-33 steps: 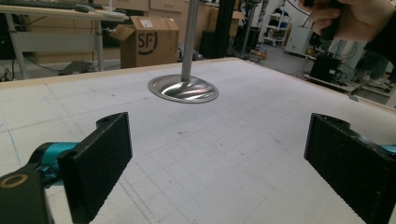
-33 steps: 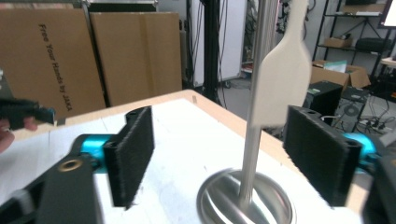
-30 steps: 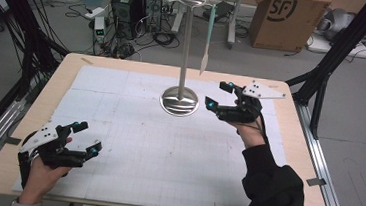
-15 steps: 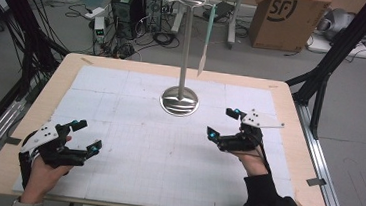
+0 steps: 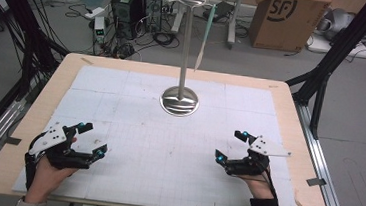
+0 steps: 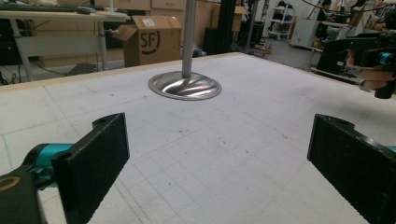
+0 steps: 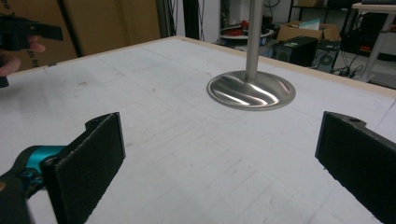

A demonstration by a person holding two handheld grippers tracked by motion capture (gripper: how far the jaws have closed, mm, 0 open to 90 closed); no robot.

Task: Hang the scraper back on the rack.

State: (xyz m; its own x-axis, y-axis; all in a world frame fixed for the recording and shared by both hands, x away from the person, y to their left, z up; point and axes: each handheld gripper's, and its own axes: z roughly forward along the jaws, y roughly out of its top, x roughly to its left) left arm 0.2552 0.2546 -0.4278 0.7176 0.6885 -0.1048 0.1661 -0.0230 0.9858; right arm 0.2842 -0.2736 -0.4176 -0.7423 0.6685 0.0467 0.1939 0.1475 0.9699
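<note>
White gridded matting (image 5: 166,152) covered the wooden table (image 5: 291,100), and beyond it we saw a floor crowded with cables and a cardboard box (image 5: 281,19).

On the mat, toward the far middle, stood the stand (image 5: 179,100): a round, shiny metal base with a slim pole whose long axis ran straight up, upright and not tilted. At its top, in the high view, we made out a small cross-piece, and from it hung a thin pale strip (image 5: 205,37) that pointed down with its tip in the air above the table's far edge.

Our two grippers lay well apart from the stand, near our edge of the table. The left gripper (image 5: 92,139) sat at the near left corner and the right gripper (image 5: 228,146) at the near right; both aimed roughly toward the base. The right jaws had just been opening, and nothing lay between them. Both pairs of jaws stood spread wide over bare mat.

The left gripper view (image 6: 215,158) gave us the base (image 6: 184,86) close and low, with the pole cut off at the frame's top, and the other hand at the far right. The right gripper view (image 7: 219,158) showed the same base (image 7: 251,91) from the opposite side. Neither gave the pole's top or the strip, which the high view supplied.
</note>
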